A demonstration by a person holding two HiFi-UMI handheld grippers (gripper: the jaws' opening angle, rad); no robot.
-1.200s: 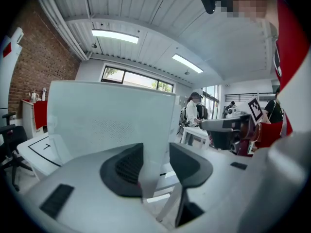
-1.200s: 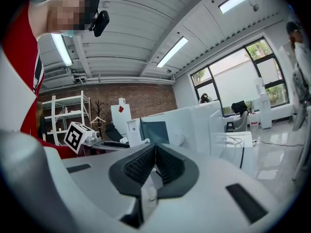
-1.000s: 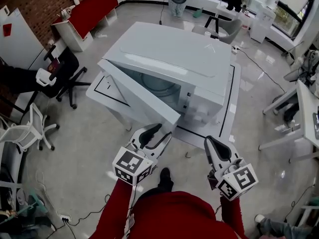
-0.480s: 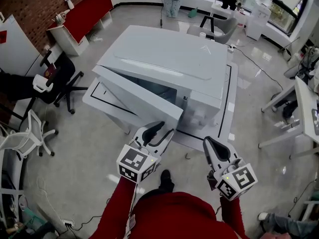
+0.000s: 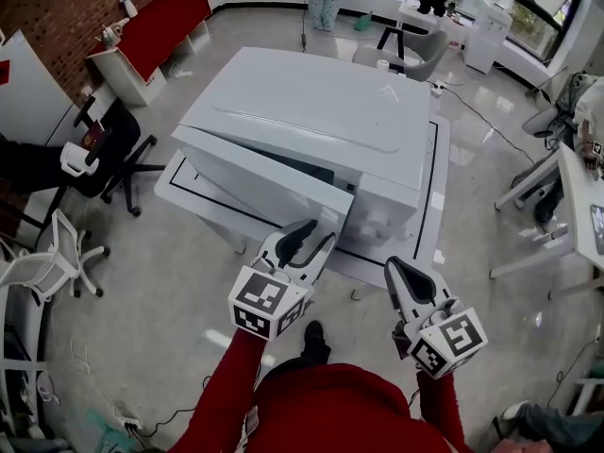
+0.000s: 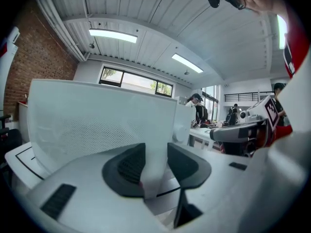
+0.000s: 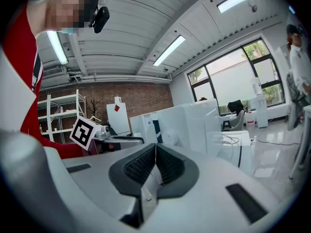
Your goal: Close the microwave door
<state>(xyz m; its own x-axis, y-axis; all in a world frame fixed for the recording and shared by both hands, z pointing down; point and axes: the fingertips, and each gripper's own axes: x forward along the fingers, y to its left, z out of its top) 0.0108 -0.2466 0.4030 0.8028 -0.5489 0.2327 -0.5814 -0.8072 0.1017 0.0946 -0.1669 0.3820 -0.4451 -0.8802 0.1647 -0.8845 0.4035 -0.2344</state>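
A large white microwave [image 5: 311,102] stands on a low white table [image 5: 432,206] with a black border line. Its door [image 5: 255,182] is hinged at the left and stands slightly ajar, its free edge near the control panel. My left gripper [image 5: 317,236] is up against the door's outer face near that free edge. Its jaws have just been closing a little but still stand apart, and the door panel [image 6: 97,120] shows through the gap; nothing is gripped. My right gripper [image 5: 394,268] hangs to the right, in front of the table, with its pads [image 7: 146,161] pressed together on nothing.
Black office chairs [image 5: 118,144] and a white chair [image 5: 57,253] stand on the left. A red-topped cabinet [image 5: 160,22] is at the back left, a grey chair [image 5: 415,50] behind the microwave, a desk [image 5: 576,206] on the right. My shoe [image 5: 311,333] is on the floor below.
The door has swung further towards the microwave's front, and the dark opening has narrowed to a slit. My left gripper has moved forward and right with it. The right gripper has stayed put.
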